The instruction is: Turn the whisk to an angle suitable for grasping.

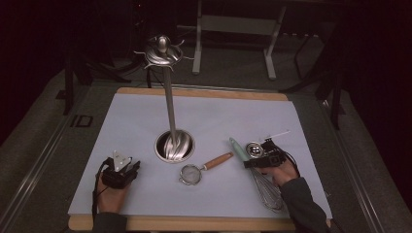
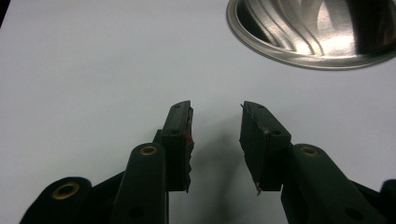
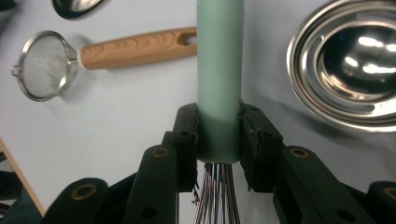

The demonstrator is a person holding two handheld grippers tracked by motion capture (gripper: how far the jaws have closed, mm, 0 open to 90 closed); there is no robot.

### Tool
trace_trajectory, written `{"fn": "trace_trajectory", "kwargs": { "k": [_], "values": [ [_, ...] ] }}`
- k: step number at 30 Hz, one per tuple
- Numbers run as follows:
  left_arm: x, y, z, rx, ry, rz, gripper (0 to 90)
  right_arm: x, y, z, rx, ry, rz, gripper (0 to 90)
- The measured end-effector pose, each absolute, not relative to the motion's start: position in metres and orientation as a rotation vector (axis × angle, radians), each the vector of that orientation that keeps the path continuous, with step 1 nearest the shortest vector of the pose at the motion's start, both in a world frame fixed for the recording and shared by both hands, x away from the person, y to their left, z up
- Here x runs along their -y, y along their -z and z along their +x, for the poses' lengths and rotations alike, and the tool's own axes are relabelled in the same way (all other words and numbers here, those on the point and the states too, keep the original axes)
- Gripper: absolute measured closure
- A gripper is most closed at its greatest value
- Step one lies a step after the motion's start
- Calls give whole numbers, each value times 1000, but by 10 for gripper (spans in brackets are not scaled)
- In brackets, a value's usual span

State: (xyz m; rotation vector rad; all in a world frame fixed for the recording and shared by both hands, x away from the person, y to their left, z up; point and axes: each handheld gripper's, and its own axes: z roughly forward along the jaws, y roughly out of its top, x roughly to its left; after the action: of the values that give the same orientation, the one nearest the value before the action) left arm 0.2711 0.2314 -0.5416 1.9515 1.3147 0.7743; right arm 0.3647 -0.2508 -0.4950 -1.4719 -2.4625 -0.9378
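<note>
A whisk lies on the white mat (image 1: 145, 116), its mint-green handle (image 1: 237, 147) pointing up-left and its wires (image 1: 269, 191) toward the front edge. My right gripper (image 1: 248, 163) holds it where the handle meets the wires. In the right gripper view the right gripper (image 3: 218, 114) has both pads pressed on the whisk handle (image 3: 219, 70), one at each side. My left gripper (image 1: 134, 167) rests at the front left of the mat. In the left gripper view the left gripper (image 2: 215, 114) stands open with bare mat between its jaws.
A tall metal hook stand (image 1: 168, 97) rises from a round base (image 1: 174, 145) (image 2: 317, 32) mid-mat. A small strainer with a wooden handle (image 1: 206, 166) (image 3: 44, 65) lies in front of it. A small metal bowl (image 1: 254, 149) (image 3: 345, 70) sits beside the whisk handle.
</note>
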Motion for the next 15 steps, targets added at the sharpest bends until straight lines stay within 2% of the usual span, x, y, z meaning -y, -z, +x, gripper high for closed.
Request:
{"fn": "trace_trajectory", "kwargs": {
  "k": [15],
  "values": [
    [-231, 542, 271, -1316, -776, 1951, 636, 255, 478, 361, 2462, 1089, -1418, 695]
  ]
}}
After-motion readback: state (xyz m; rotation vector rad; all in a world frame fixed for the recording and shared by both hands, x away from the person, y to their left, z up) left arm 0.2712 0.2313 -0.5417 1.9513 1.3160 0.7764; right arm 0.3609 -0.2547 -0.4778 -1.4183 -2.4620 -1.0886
